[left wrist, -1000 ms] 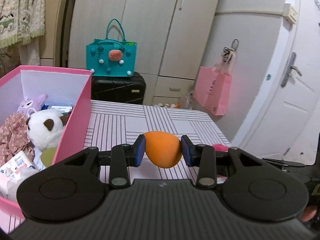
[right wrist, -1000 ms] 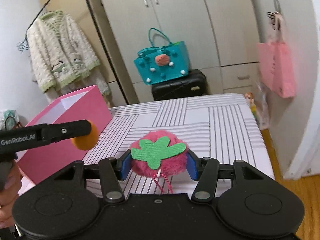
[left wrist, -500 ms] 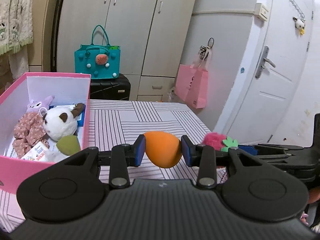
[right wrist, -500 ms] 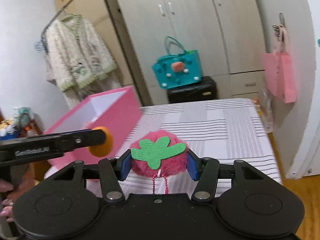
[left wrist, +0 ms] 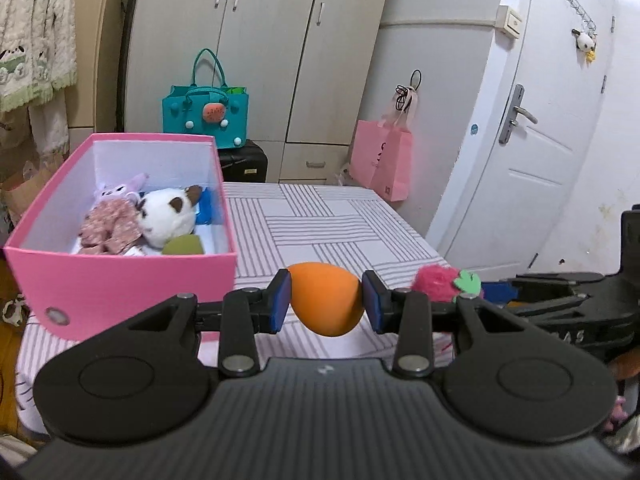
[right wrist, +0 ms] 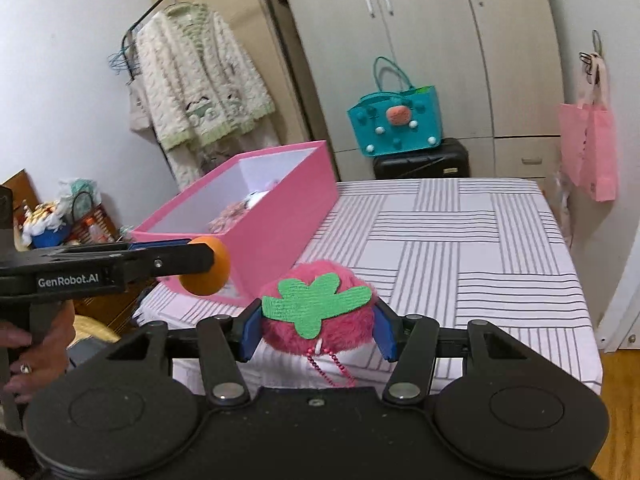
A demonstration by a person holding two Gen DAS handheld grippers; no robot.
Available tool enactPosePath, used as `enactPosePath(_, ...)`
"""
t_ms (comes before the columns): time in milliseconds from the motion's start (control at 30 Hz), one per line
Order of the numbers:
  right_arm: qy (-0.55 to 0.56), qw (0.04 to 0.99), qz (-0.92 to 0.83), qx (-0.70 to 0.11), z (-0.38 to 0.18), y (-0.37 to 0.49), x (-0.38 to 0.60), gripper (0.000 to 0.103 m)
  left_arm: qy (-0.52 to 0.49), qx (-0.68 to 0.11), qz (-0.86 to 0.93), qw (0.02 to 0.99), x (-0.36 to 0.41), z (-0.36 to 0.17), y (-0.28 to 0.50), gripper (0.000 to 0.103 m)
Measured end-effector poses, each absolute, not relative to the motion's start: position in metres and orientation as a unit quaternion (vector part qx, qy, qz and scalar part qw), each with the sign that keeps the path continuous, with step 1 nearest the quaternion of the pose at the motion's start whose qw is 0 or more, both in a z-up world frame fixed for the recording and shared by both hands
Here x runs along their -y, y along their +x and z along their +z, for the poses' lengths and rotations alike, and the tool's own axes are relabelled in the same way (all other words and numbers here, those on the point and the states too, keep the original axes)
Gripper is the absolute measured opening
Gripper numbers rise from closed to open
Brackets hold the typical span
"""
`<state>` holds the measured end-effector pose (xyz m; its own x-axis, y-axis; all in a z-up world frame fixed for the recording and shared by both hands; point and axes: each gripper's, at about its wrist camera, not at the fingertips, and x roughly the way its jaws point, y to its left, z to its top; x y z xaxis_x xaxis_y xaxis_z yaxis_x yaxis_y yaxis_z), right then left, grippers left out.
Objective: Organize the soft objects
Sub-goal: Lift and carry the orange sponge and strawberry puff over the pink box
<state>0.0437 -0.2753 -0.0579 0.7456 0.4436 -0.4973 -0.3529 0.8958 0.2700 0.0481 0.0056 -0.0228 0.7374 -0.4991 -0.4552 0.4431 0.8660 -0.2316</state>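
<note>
My left gripper [left wrist: 325, 303] is shut on an orange egg-shaped sponge [left wrist: 326, 298], held in the air near the table's front edge. The same orange sponge [right wrist: 206, 267] shows in the right wrist view, just in front of the pink box [right wrist: 276, 236]. My right gripper [right wrist: 316, 330] is shut on a fluffy pink strawberry toy [right wrist: 320, 320] with a green felt leaf and a bead chain hanging below. That strawberry toy [left wrist: 442, 282] appears right of the sponge. The pink box [left wrist: 120, 284] holds a white plush [left wrist: 168, 218], a pink-clothed doll [left wrist: 112, 224] and a green sponge [left wrist: 182, 246].
The striped table [right wrist: 460, 248] stretches away behind both grippers. A teal bag [left wrist: 206, 118] sits on a black suitcase [left wrist: 246, 164] by the wardrobe. A pink paper bag [left wrist: 382, 166] hangs at the wall; a white door [left wrist: 548, 128] is on the right. A person's hand [right wrist: 16, 344] holds the left gripper.
Both grippers have drawn back from the table with their toys still held. The pink box now sits farther off and shows whole, its contents in view.
</note>
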Motion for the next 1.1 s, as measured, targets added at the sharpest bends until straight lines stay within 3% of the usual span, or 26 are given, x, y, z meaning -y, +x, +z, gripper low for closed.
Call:
enactPosePath(533,0.064,0.902,0.31,-0.294,-0.022,0.067,0.226,0.061,-0.049,-0.372,-0.288,0.881,-0.087,0.001,0.08,0.037)
enactPosePath(1100,0.011,0.906,0.337,-0.255,-0.002,0.172,0.145,0.062,-0.041,-0.301,-0.24,0.922,-0.118,0.014,0.157,0.037)
